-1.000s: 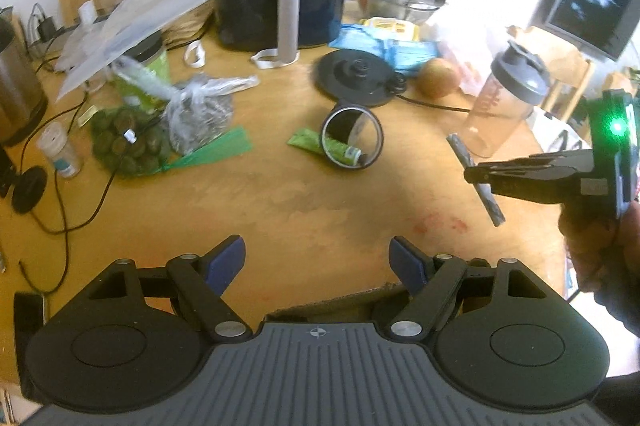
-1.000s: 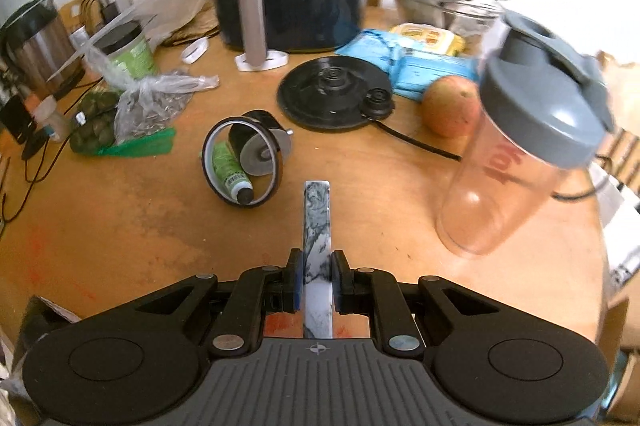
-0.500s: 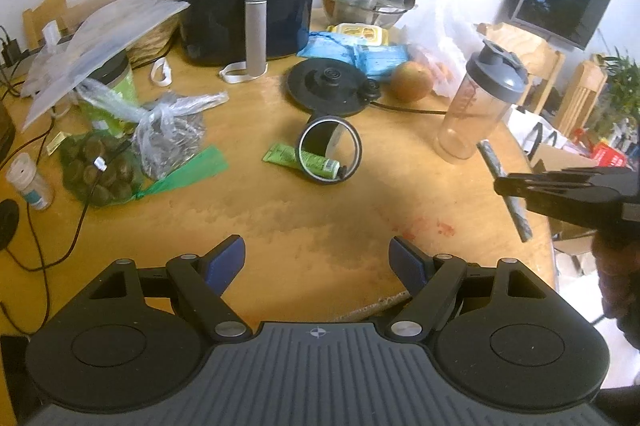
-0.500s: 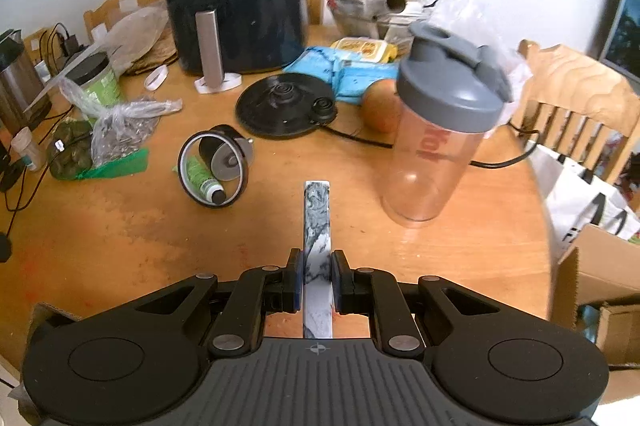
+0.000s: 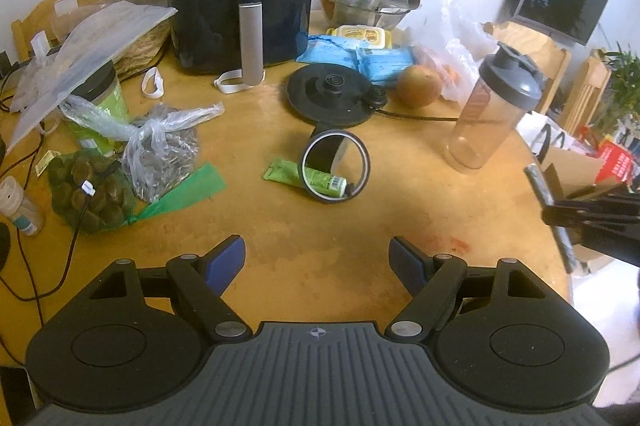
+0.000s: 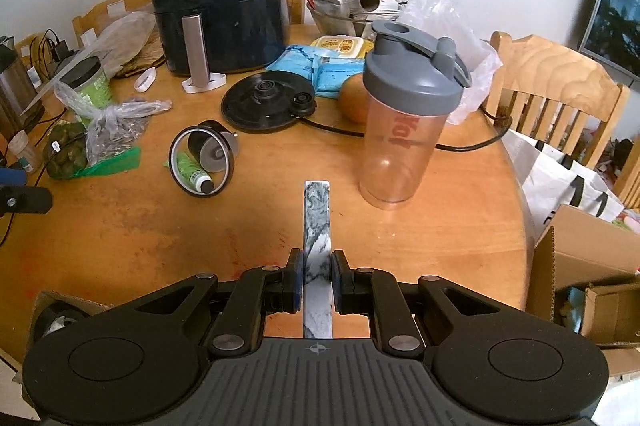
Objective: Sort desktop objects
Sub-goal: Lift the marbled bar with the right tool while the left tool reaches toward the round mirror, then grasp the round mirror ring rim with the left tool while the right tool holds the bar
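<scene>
My right gripper (image 6: 316,276) is clamped on a flat marbled grey-and-white strip (image 6: 317,226), which sticks out forward past the pads and is held up off the round wooden table (image 6: 440,226). From the left wrist camera I see that same strip (image 5: 550,210) at the far right edge of the picture, slanting across the table's rim. My left gripper (image 5: 318,260) has its jaws spread wide with nothing between them, hovering over bare wood at the near side of the table.

Just beyond the strip's tip, to the right, a clear shaker bottle (image 6: 404,130) with a grey lid stands upright. To the left a round mirror (image 6: 202,160) leans tilted, with a green tube (image 5: 306,178) lying beside it, touching its rim. Farther back sits a black kettle base (image 6: 266,104), and behind it a black air fryer (image 6: 218,2) with 2 dials. A cardboard box (image 6: 580,258) stands off the table on the right.
</scene>
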{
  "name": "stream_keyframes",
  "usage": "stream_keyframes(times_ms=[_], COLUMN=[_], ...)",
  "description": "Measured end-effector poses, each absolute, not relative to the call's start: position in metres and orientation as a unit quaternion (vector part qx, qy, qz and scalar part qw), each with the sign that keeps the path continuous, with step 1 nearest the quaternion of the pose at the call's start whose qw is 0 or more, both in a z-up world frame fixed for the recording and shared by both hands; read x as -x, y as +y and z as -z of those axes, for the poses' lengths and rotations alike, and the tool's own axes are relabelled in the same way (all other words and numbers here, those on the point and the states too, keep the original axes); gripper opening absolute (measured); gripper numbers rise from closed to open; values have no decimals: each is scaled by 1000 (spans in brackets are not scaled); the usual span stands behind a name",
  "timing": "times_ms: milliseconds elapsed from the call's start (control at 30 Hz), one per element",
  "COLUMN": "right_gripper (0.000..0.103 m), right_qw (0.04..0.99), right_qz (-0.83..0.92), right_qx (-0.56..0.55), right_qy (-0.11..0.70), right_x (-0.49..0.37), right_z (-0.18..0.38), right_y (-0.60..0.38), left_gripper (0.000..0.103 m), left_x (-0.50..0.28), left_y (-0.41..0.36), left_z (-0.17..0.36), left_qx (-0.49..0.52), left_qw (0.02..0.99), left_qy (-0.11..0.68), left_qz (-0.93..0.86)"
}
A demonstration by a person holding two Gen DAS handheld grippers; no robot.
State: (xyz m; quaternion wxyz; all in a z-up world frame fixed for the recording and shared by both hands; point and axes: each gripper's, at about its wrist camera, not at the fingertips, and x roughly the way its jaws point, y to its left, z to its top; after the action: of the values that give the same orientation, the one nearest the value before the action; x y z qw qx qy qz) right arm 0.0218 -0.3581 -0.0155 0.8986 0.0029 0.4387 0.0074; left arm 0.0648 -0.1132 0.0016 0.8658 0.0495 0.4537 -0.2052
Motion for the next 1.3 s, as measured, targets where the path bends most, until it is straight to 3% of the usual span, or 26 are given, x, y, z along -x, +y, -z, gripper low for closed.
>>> stream_keyframes(times_ms=[500, 633, 1000, 1100, 1300], right_gripper=[17, 17, 17, 17, 17], right_qw=[894, 893, 887, 884, 881], right_qz=[3, 12, 45, 52, 63], right_qx=[-17, -23, -42, -47, -53], right_qy=[448, 449, 459, 461, 467], right_x=[-18, -15, -2, 2, 9], right_z=[19, 20, 24, 26, 29], right_y=[-370, -374, -391, -394, -397], left_gripper=[78, 66, 59, 46, 38], left_x=[-103, -113, -135, -140, -150], left_y=[-135, -143, -166, -172, -180], left_z=[23, 35, 68, 76, 87], left_qx=[-90, -104, -145, -153, -158], left_qw=[884, 889, 898, 899, 904], left_qy=[420, 409, 384, 381, 372], left_qz=[183, 178, 160, 155, 142])
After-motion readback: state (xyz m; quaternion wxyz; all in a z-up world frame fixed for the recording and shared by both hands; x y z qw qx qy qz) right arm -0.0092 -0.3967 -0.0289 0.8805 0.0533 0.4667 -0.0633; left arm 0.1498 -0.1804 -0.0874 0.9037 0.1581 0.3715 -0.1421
